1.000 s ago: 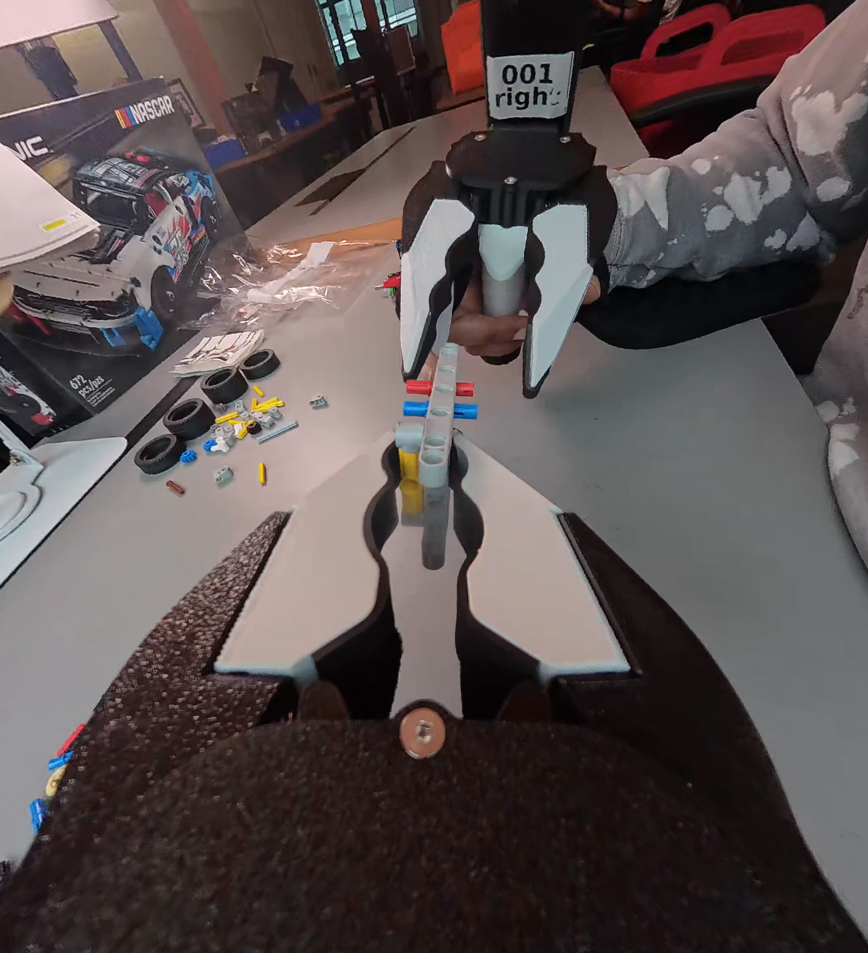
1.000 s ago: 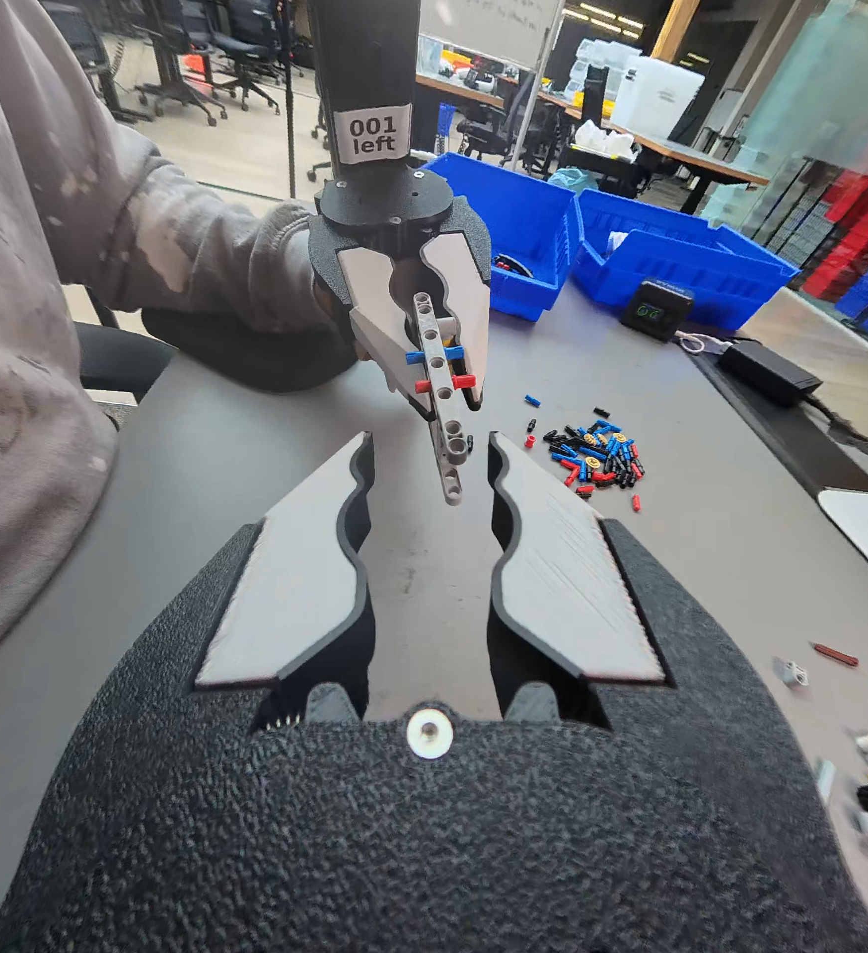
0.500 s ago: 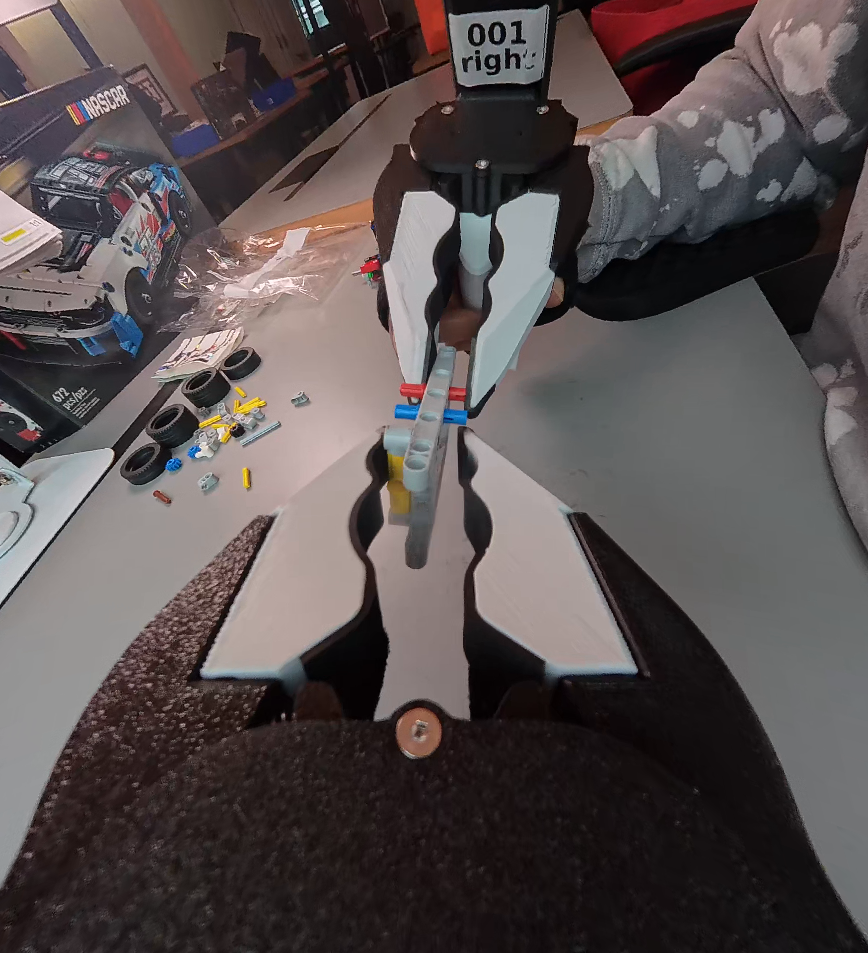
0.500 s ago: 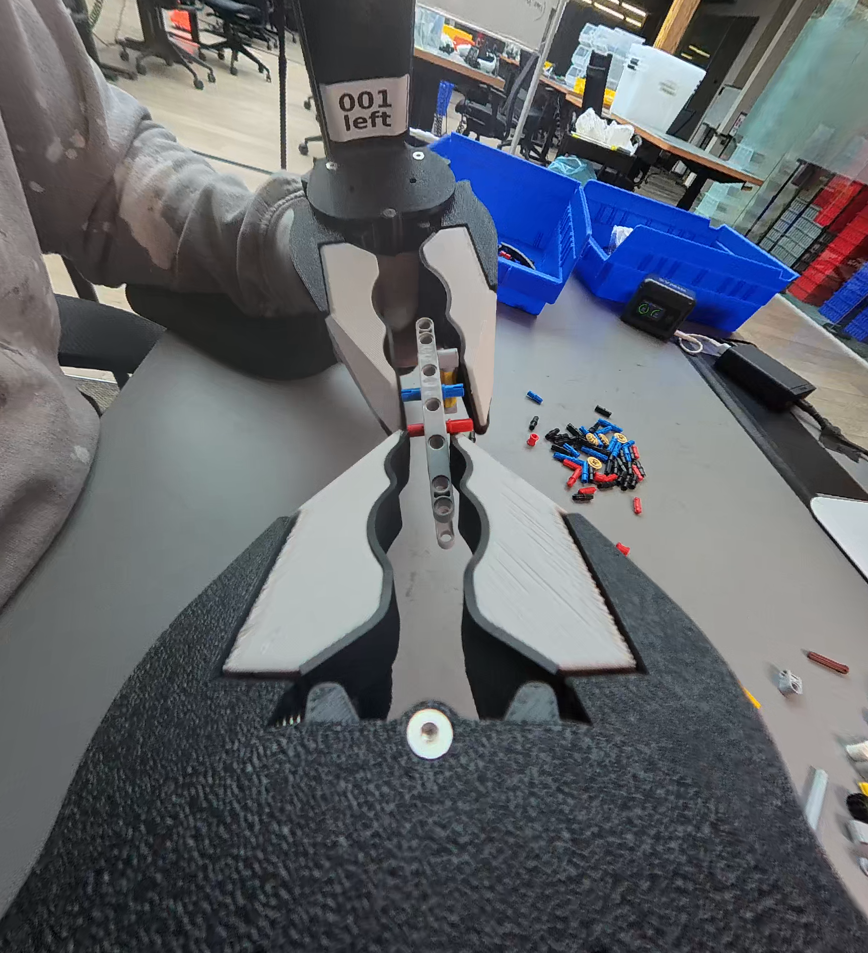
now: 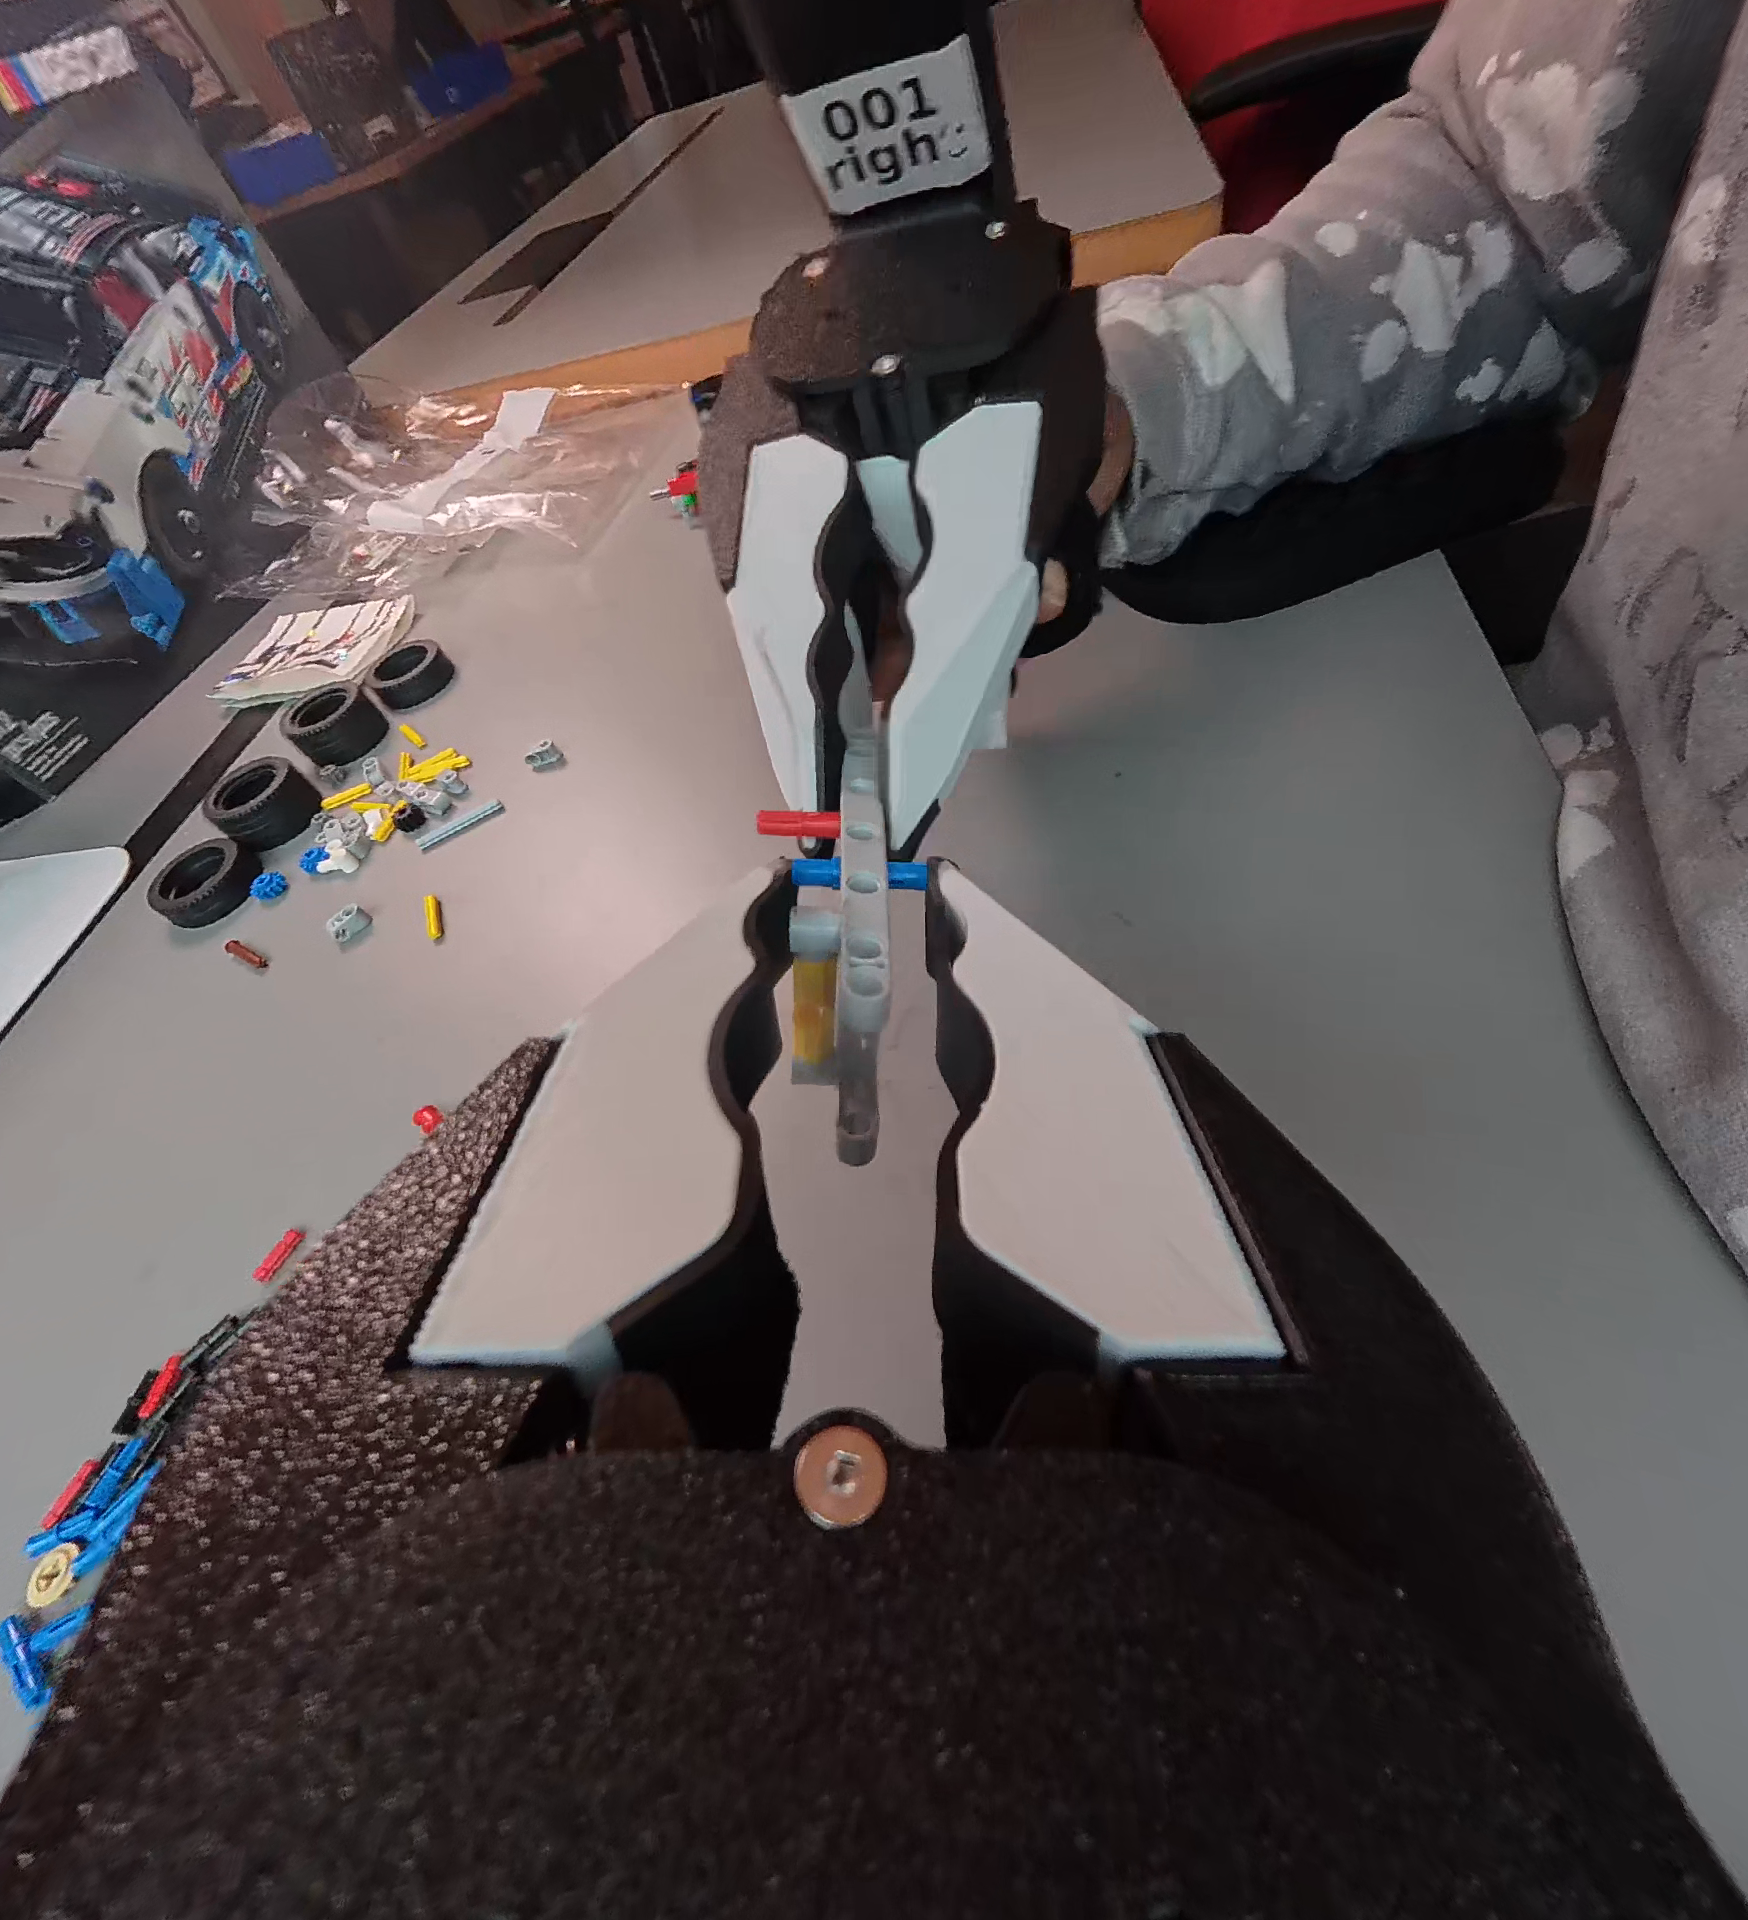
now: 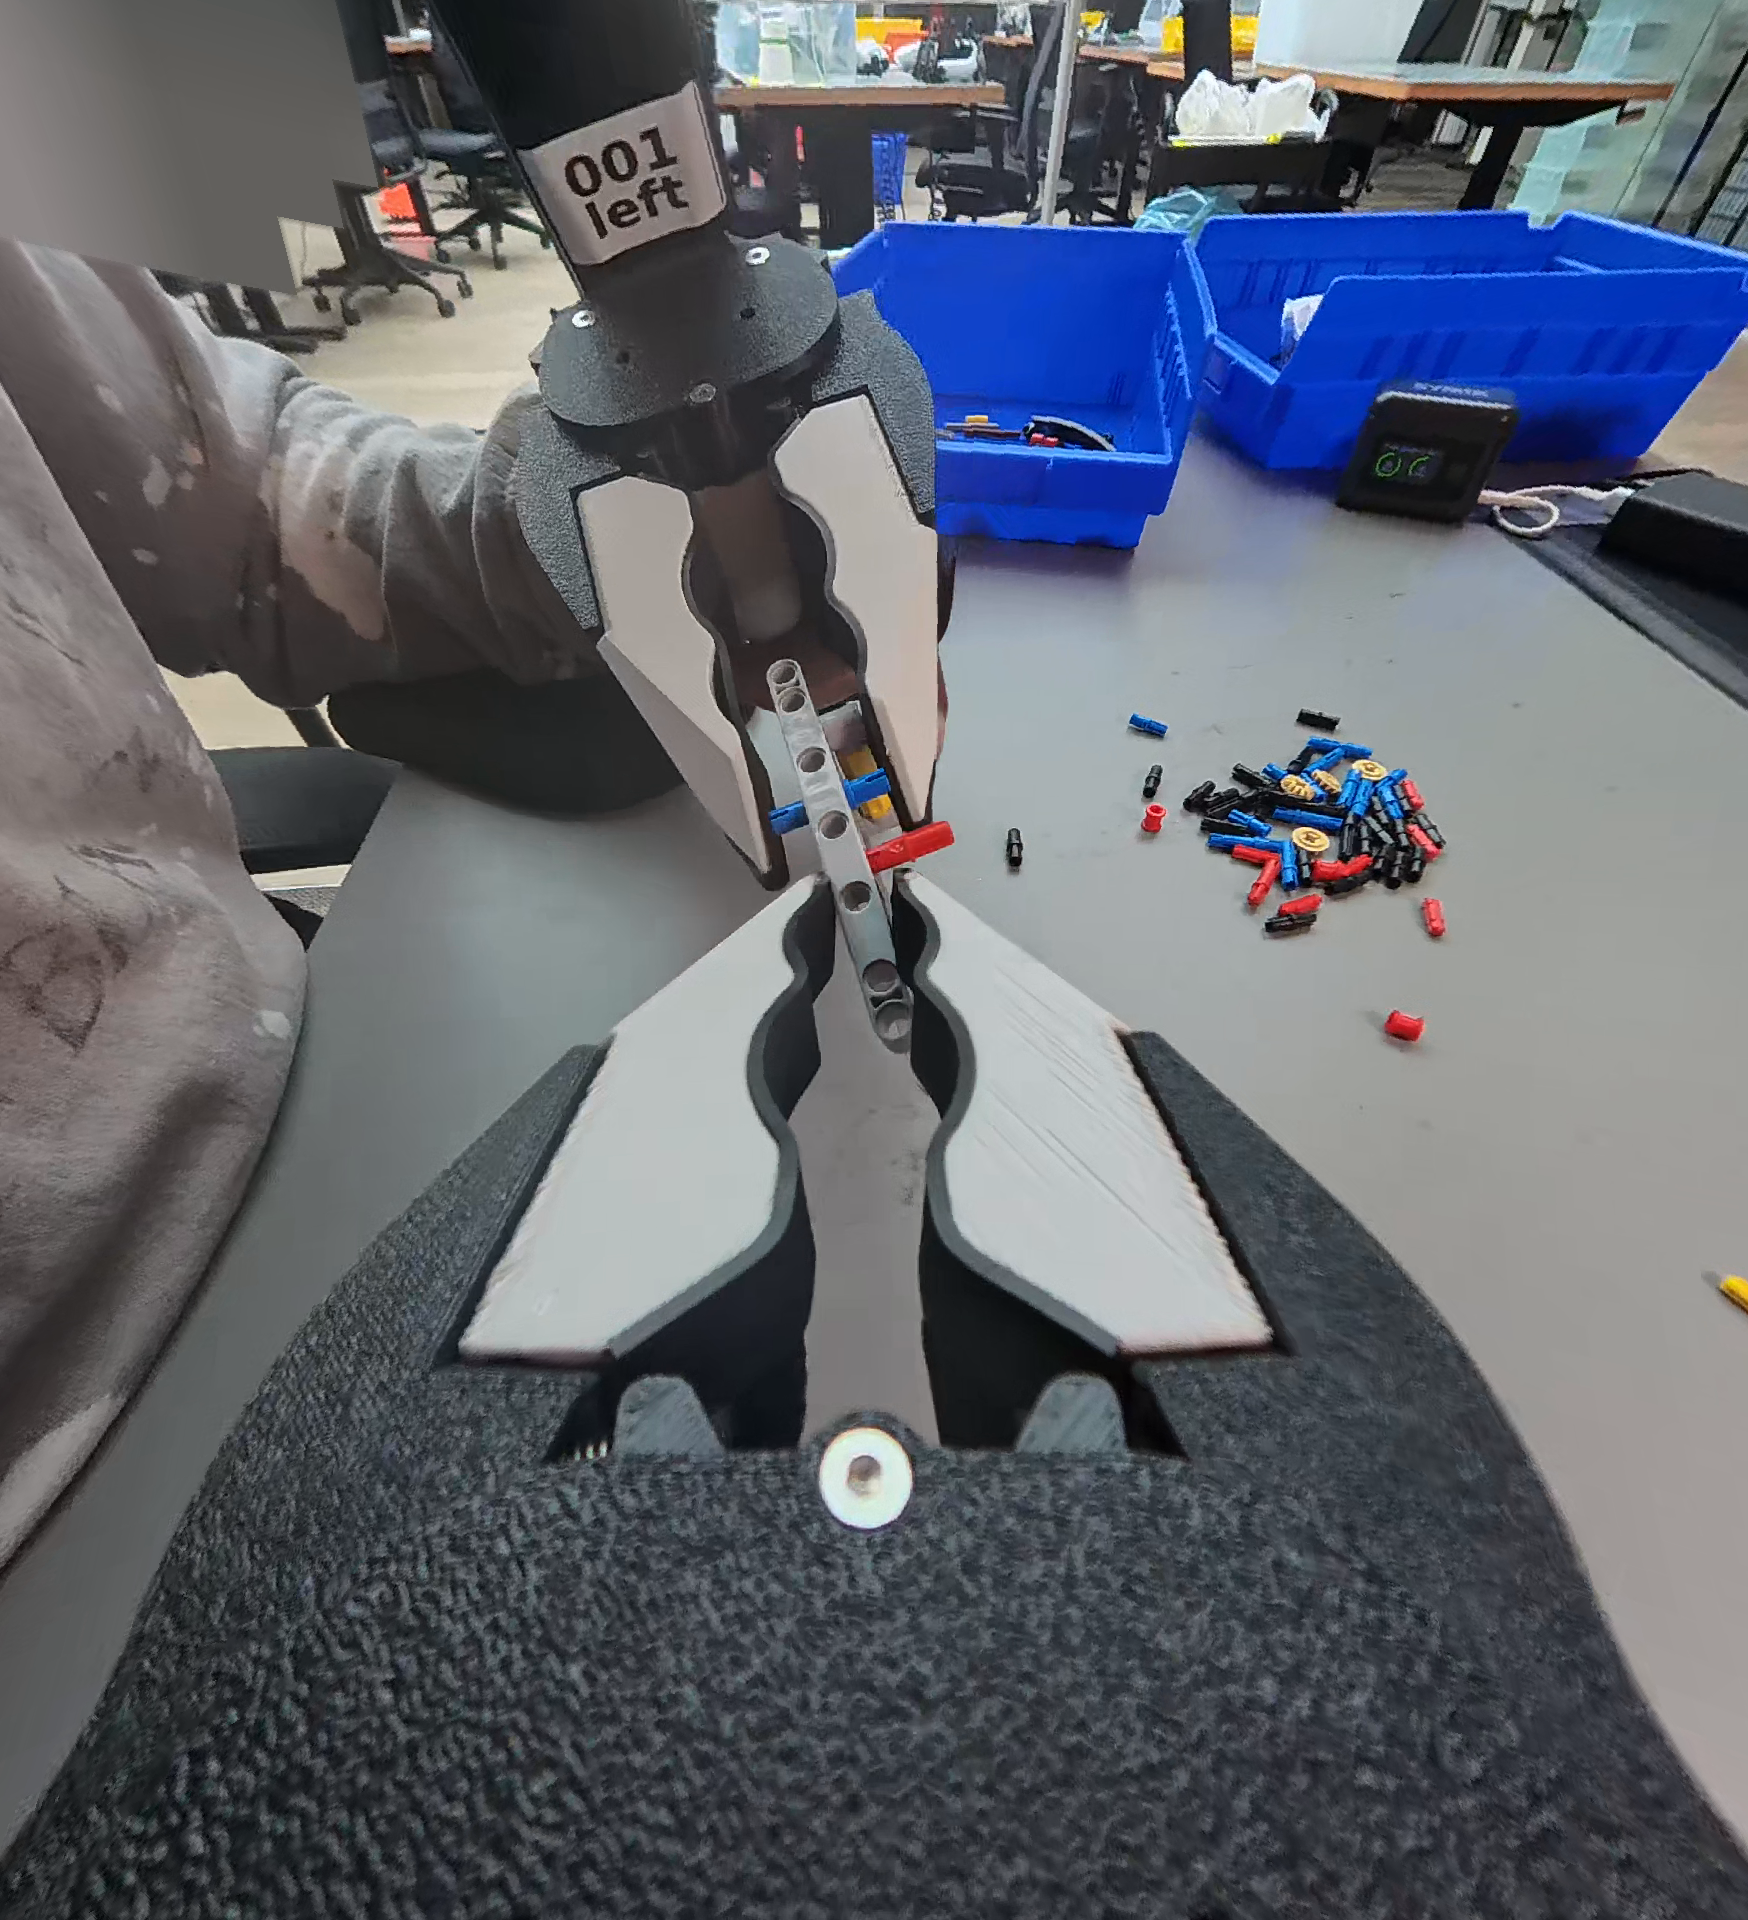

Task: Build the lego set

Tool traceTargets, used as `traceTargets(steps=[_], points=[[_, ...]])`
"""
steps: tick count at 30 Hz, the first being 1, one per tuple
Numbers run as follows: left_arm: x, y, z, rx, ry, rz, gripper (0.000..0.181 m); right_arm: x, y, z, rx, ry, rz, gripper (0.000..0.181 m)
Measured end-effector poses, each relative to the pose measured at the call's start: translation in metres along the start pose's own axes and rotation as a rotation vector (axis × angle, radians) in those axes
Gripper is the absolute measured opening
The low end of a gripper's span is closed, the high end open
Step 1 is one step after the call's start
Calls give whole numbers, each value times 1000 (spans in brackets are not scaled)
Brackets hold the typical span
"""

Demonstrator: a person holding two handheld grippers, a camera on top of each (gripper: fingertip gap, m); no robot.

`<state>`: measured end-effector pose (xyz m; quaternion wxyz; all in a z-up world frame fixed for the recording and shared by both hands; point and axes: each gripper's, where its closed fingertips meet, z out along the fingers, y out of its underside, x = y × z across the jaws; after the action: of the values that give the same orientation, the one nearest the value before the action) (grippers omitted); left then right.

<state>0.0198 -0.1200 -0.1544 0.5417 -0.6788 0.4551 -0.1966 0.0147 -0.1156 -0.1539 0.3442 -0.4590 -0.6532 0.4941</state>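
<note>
1. Both grippers meet nose to nose above the grey table point(image 5: 1213, 831), the grey beam point(image 5: 865, 935) bridging them.
2. The right gripper point(image 6: 857, 896) is clenched on the beam's near end.
3. The left gripper point(image 5: 854, 878) has its tips against the blue pin point(image 5: 816, 873), spread a little; whether it grips, I cannot tell.
4. A red pin point(image 6: 909, 844) juts sideways between the two.

Grey beam point(image 5: 865, 935), red pin point(image 5: 797, 823), blue pin point(image 5: 816, 873)
</note>
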Motion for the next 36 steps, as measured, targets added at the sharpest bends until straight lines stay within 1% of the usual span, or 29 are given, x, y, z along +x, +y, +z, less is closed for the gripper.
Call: traceTargets(steps=[4,6,8,11,13,15,21,29,33,34,35,36], points=[[-4,-4,-2,15,-22,0,24,2,-5,-1,13,12,21,10],[-4,-4,-2,24,-5,-39,24,3,-6,0,25,4,93,11],[-5,0,-1,12,-8,-43,24,5,-2,2,27,-13,170,11],[-5,-3,-2,51,21,-95,24,3,-3,2,51,-74,231,12],[-6,-2,1,55,12,-93,25,6,1,2,33,-53,186,13],[-5,0,2,45,4,-61,24,6,4,1,28,-17,96,14],[-4,-3,1,66,10,-51,25,4,-1,-2,45,15,-45,11],[-6,-2,-3,60,-17,-11,29,5,2,-3,31,21,-55,10],[-16,1,-7,50,-61,-19,28,10,6,-3,11,66,-120,8],[-17,2,-8,49,-60,-31,26,11,7,-4,5,74,-133,8],[-19,3,-9,46,-64,-42,19,10,7,-3,2,73,-146,8],[-20,5,-9,42,-66,-46,19,11,7,-3,0,88,-158,8]])
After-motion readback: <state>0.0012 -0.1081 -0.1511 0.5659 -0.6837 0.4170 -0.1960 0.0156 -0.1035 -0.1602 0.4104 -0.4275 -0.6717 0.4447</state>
